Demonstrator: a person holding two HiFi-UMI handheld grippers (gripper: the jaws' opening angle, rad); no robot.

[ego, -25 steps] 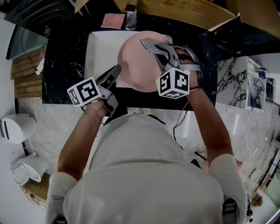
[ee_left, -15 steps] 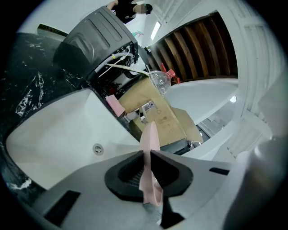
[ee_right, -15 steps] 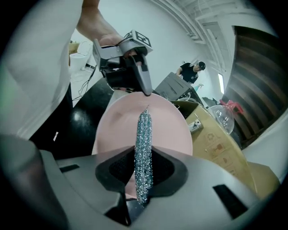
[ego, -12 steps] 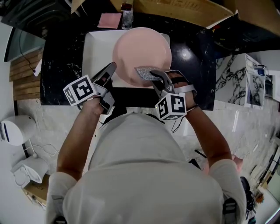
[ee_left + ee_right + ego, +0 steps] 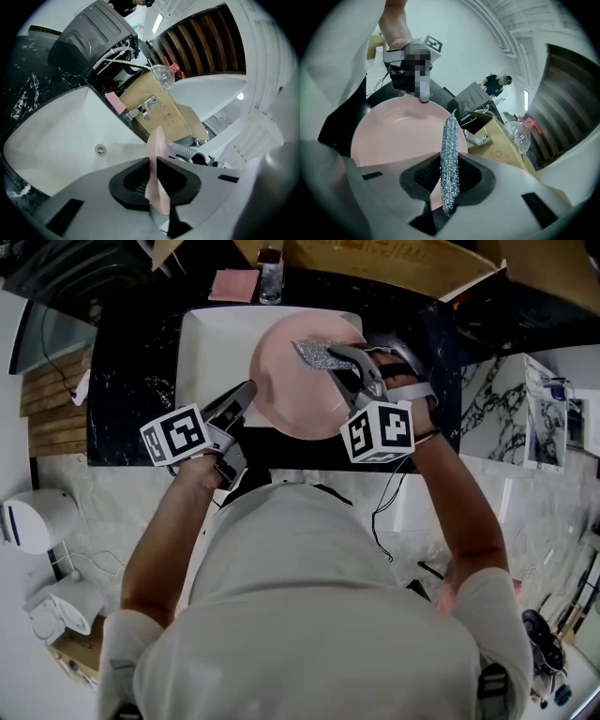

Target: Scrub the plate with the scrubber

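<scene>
Head view: the pink plate [image 5: 286, 395] hangs tilted above the white sink [image 5: 206, 343], its near rim pinched between the fingers of the left gripper [image 5: 246, 392]. The right gripper [image 5: 349, 360] has its fingers clamped on the silvery scrubber [image 5: 317, 354], which sits over the plate's far part

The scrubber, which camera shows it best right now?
The right gripper view: the scrubber fills the middle, edge-on, clamped in the right gripper. The head view shows its flat silver face small, against the pink plate. The left gripper view shows only a silvery glimpse behind the plate.
</scene>
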